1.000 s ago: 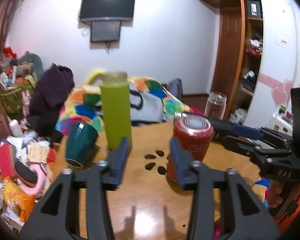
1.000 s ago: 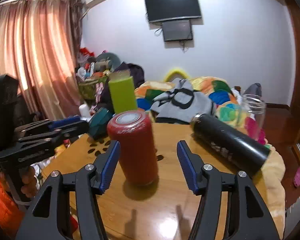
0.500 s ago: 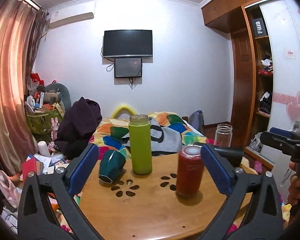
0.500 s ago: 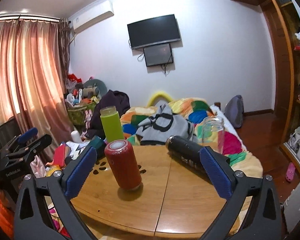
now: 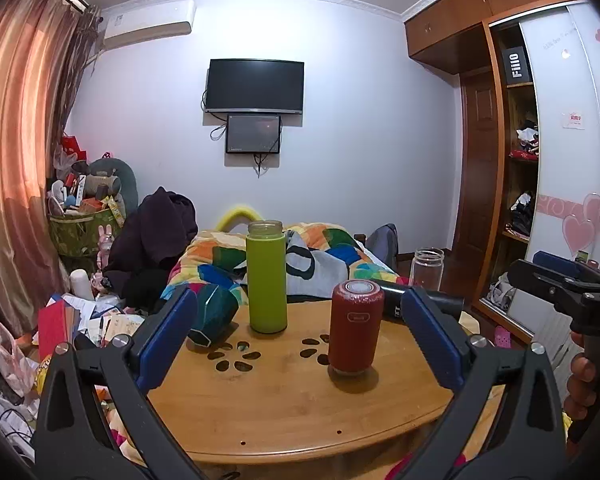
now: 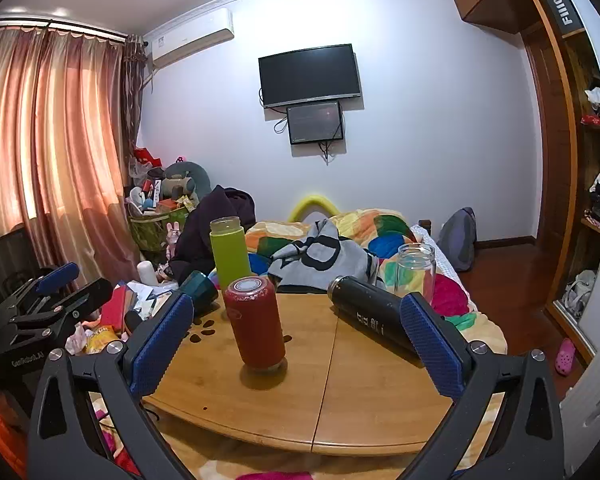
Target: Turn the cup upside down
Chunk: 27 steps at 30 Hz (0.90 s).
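Observation:
A red cup stands mouth down on the round wooden table, right of centre; it also shows in the right wrist view. My left gripper is open wide and empty, held back from the table's near edge. My right gripper is open wide and empty, also back from the table. Each gripper shows at the edge of the other's view: the right one and the left one.
A green bottle stands upright at the table's back. A teal cup lies on its side at the left. A black flask lies on its side at the right, with a clear glass jar behind it. A bed and clutter lie beyond.
Both grippers have pulled back and up from the red cup and opened wide. The red cup stays standing on the table.

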### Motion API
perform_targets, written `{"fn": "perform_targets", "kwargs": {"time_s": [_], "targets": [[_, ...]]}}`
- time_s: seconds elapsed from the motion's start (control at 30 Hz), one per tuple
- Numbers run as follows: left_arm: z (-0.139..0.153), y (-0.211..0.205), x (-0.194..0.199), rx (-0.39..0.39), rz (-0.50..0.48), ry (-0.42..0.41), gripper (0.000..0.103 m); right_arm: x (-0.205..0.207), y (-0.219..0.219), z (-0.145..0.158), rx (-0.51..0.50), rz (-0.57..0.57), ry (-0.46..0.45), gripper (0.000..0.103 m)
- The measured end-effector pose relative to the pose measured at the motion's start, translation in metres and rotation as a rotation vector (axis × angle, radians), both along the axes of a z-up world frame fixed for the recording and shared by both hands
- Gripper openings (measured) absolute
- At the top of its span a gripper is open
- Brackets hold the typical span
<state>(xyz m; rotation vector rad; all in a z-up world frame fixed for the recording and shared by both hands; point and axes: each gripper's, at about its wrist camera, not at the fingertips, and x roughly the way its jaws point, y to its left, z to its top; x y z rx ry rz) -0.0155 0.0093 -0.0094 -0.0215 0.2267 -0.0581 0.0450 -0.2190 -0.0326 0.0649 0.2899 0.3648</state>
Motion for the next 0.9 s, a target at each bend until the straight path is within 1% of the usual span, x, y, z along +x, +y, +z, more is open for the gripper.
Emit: {"fn": "perform_targets", "kwargs": {"time_s": [0.37, 0.9], "targets": [[-0.0047, 0.0007, 0.0021, 0.003, 0.024, 0.013, 0.103, 0.002, -0.0004, -0.0059, 0.002, -0.003, 0.012, 0.103], [-0.0059, -0.0005, 0.0018, 0.009, 0.039, 0.01, 0.103, 0.0028, -0.0004, -0.0058, 0.001, -0.003, 0.012, 0.103]]}}
